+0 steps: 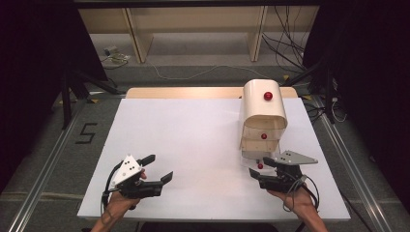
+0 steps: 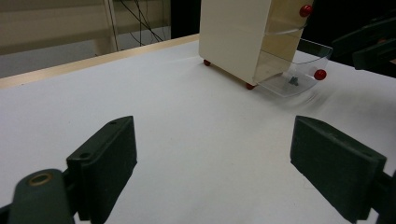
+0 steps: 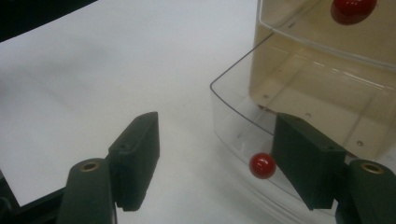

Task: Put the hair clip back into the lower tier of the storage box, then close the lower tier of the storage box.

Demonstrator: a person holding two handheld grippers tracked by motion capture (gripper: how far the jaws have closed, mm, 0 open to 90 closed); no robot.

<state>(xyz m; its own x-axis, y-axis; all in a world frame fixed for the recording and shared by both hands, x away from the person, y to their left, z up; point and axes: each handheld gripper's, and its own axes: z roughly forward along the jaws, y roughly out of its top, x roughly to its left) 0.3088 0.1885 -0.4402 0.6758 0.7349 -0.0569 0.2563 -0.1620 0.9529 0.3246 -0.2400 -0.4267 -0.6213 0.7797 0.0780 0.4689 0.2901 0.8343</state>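
Observation:
A cream drawer cabinet stands on the right of the white table, with a red knob on each of three drawers. Its clear bottom drawer is pulled out, and a small dark thing lies inside. My right gripper is open at the drawer's front. The drawer's red knob sits between the jaws, close beside the right one and far from the left one. My left gripper is open over bare table at the front left, nothing between its jaws.
Wooden shelving and loose cables lie on the floor beyond the table. A black "5" marks the floor at the left. Metal rails run along both sides. The table's middle is bare white surface.

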